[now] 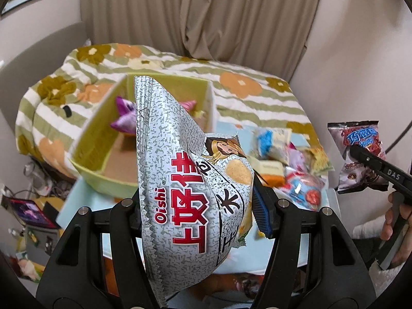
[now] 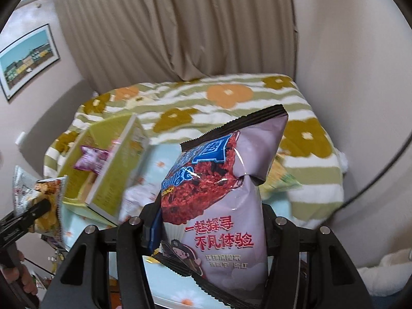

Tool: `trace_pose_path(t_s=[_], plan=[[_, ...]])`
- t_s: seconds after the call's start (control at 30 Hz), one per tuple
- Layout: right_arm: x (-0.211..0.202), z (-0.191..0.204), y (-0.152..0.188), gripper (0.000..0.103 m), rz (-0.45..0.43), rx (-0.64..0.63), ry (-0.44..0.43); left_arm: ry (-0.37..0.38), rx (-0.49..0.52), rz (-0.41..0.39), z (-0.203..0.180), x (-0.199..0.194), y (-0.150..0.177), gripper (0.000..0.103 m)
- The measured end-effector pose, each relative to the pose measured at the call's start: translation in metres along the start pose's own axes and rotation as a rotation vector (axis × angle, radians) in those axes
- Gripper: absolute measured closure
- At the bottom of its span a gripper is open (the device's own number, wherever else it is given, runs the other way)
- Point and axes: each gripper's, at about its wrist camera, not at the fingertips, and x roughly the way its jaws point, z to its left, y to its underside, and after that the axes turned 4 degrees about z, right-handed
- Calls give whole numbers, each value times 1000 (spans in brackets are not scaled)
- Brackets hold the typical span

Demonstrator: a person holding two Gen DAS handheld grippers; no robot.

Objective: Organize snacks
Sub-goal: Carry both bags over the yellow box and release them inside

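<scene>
In the left wrist view, my left gripper (image 1: pixel 198 208) is shut on a silver-grey Oishi chip bag (image 1: pixel 180 180), which stands up between the fingers above the table. Behind it lies an open green box (image 1: pixel 103 139) with a purple pack (image 1: pixel 123 118) inside. To its right is a pile of several small snack packs (image 1: pixel 291 164). In the right wrist view, my right gripper (image 2: pixel 211 224) is shut on a lilac bag with a red crunch picture (image 2: pixel 221 193). The same lilac bag (image 1: pixel 360 154) hangs at the right edge of the left wrist view. The green box (image 2: pixel 113 170) is to the left.
The table wears a light blue flowered cloth (image 1: pixel 85 206). Behind it is a bed with a striped floral blanket (image 1: pixel 244 82), then a beige curtain (image 1: pixel 206 13). A laptop (image 1: pixel 28 211) and clutter lie on the floor at the left. A person's hand (image 1: pixel 394 221) holds the right gripper's handle.
</scene>
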Motion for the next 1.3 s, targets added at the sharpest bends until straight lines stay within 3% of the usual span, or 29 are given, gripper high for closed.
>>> trace_pose_path(t_s=[0.3, 0.47, 0.67, 0.73, 0.8, 0.83, 1.03, 1.3], plan=[[28, 106, -37, 51, -16, -55, -115, -17, -14, 21, 75, 22, -53, 44], [63, 159, -50, 51, 22, -74, -164, -17, -12, 87, 115, 58, -74, 44], [111, 209, -54, 51, 94, -88, -182, -10, 22, 171, 138, 104, -79, 44], [123, 218, -53, 51, 113, -87, -178, -10, 36, 179, 139, 113, -78, 39], [136, 225, -51, 51, 136, -81, -172, -16, 51, 195, 141, 122, -75, 14], [139, 227, -51, 51, 144, -78, -168, -12, 57, 192, 143, 124, -74, 9], [154, 231, -48, 51, 178, -54, -138, 21, 88, 216, 152, 129, -66, 7], [159, 237, -48, 51, 208, -29, -111, 48, 56, 229, 163, 125, -61, 7]])
